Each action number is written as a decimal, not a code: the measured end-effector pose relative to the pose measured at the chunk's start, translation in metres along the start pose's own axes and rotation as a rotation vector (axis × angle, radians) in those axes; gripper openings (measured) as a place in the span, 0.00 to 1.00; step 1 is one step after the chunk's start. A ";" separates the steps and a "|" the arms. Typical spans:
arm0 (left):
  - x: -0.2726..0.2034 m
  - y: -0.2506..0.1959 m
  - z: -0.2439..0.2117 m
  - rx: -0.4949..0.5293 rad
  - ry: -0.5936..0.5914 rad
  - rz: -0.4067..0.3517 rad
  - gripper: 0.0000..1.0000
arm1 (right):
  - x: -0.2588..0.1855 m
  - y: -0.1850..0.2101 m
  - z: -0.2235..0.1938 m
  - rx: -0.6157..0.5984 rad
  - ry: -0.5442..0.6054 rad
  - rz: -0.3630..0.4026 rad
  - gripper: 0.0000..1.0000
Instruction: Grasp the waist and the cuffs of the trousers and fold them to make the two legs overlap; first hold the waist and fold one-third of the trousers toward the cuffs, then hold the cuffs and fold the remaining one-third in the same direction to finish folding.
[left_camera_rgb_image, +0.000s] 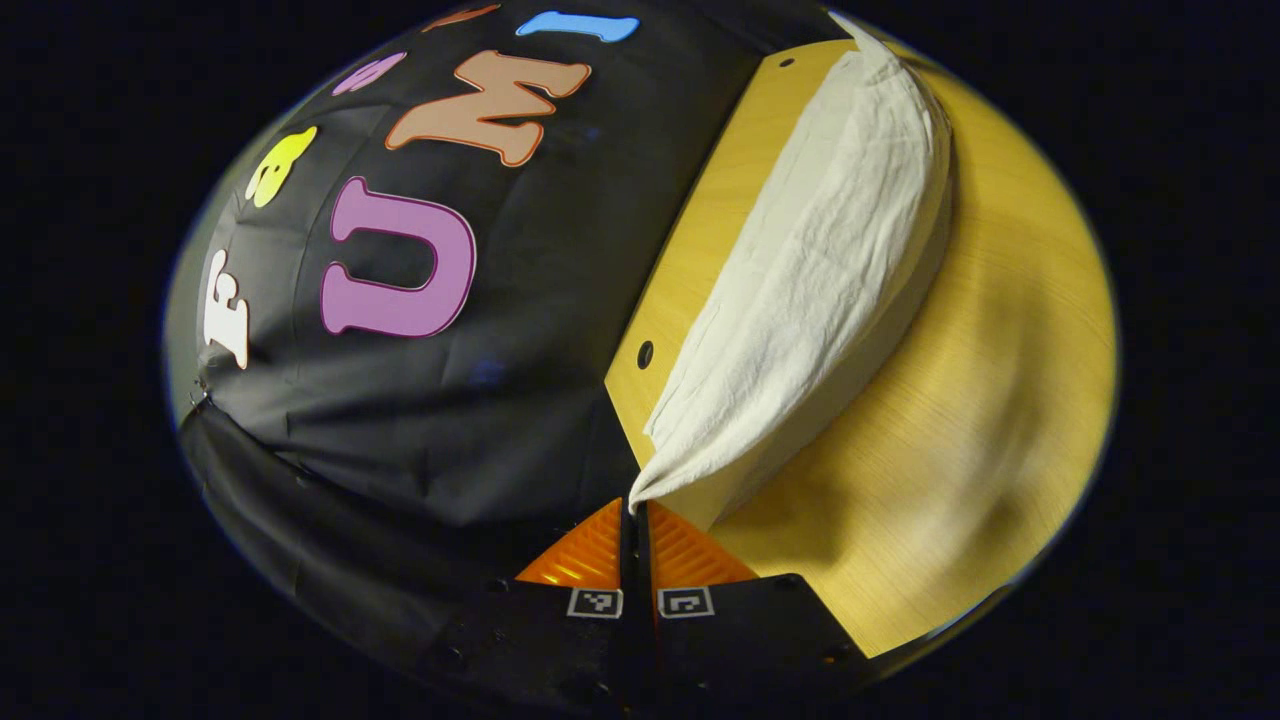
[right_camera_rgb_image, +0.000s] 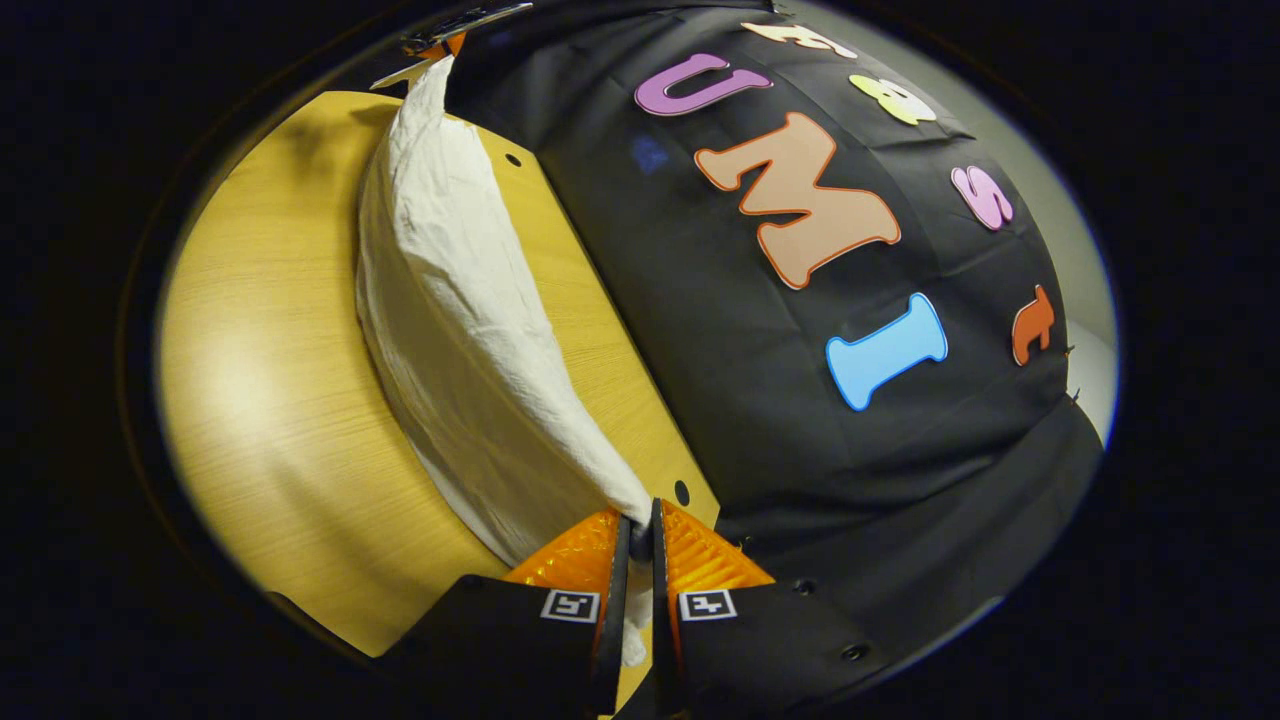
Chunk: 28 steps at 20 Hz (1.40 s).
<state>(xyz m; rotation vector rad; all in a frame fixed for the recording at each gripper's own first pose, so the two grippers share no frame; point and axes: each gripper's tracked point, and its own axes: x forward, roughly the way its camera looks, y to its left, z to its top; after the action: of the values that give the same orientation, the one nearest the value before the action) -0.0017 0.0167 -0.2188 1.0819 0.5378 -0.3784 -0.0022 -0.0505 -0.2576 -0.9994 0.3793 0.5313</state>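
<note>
The white trousers (left_camera_rgb_image: 810, 290), stretched along the table's (left_camera_rgb_image: 980, 400) far edge, are clamped at opposite ends by the left gripper (left_camera_rgb_image: 636, 515) and right gripper (right_camera_rgb_image: 640, 528), so a leg-overlapping fold is judged next.

Wood table (left_camera_rgb_image: 960, 420) w/ small holes along its edge is carrying the trousers (left_camera_rgb_image: 820, 270). Trousers are lying partly on it, near that edge, one side lifted.

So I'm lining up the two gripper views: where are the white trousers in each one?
Left gripper view: the trousers run from the left tongs at bottom centre up to the upper right.
Right gripper view: they run from the right tongs at bottom centre up to the upper left.
Shared landmark: the wooden table under them.
</note>
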 end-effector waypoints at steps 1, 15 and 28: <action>0.006 0.005 0.007 -0.007 -0.014 0.003 0.00 | 0.007 -0.004 0.001 0.003 0.013 -0.012 0.15; 0.153 0.011 0.062 -0.092 -0.127 -0.031 0.00 | 0.129 0.002 0.004 0.132 0.217 -0.127 0.15; 0.177 -0.038 0.082 -0.271 -0.215 -0.145 0.95 | 0.135 0.026 0.001 0.325 0.303 -0.152 0.98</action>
<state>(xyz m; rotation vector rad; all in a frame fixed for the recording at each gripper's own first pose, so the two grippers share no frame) 0.1397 -0.0797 -0.3202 0.7334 0.4616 -0.5257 0.0922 -0.0054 -0.3471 -0.7849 0.6325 0.1707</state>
